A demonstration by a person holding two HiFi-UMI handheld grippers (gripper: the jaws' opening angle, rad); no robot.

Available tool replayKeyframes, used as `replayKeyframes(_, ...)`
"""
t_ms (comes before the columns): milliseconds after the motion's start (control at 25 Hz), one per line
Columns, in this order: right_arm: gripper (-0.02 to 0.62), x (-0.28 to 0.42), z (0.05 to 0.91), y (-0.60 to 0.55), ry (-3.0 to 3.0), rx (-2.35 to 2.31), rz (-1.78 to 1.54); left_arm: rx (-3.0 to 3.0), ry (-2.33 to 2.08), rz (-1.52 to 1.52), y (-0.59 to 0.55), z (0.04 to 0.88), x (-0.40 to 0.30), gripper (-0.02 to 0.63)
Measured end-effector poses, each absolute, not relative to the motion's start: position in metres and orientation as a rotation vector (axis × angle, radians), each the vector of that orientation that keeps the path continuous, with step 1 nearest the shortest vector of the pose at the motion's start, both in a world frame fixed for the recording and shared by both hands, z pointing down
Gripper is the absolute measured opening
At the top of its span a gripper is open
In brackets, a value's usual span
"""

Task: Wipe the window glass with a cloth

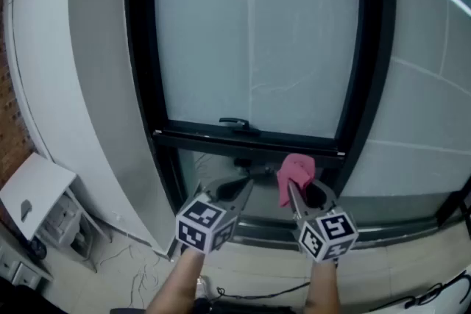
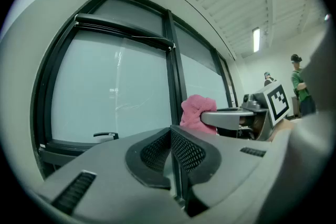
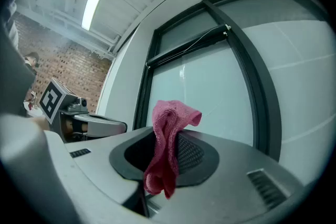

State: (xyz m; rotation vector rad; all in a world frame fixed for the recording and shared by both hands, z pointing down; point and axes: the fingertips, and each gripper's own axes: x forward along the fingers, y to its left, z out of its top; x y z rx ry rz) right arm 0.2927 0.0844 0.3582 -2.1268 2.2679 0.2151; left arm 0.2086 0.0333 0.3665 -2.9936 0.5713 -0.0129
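A frosted window pane [image 1: 254,48] in a black frame [image 1: 140,62] fills the wall ahead. My right gripper [image 1: 292,191] is shut on a pink cloth [image 1: 296,173] that bunches above its jaws and hangs down between them [image 3: 167,149]. It sits just below the sash's bottom rail, short of the glass. My left gripper [image 1: 246,184] is beside it to the left, shut with nothing in its jaws [image 2: 170,136]. In the left gripper view the pink cloth [image 2: 197,112] and the right gripper [image 2: 231,117] show to the right.
A black window handle [image 1: 235,123] lies on the bottom rail. A white table [image 1: 33,184] stands low at the left beside a brick wall [image 1: 9,106]. Cables [image 1: 434,294] trail over the floor. People [image 2: 298,81] stand far off to the right.
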Motion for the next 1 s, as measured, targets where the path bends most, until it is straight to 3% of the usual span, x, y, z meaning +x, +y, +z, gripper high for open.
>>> replayKeyframes(680,0.094,0.316,0.352,-0.062,2.125,-2.384,0.198,-3.072,0.452,0.026,-0.133,0.360,0.223,0.008)
replayKeyframes(1000,0.094,0.355,0.368,-0.102,1.886,-2.596,0.086,-3.124,0.197,-0.040,-0.177,0.382,0.265,0.008)
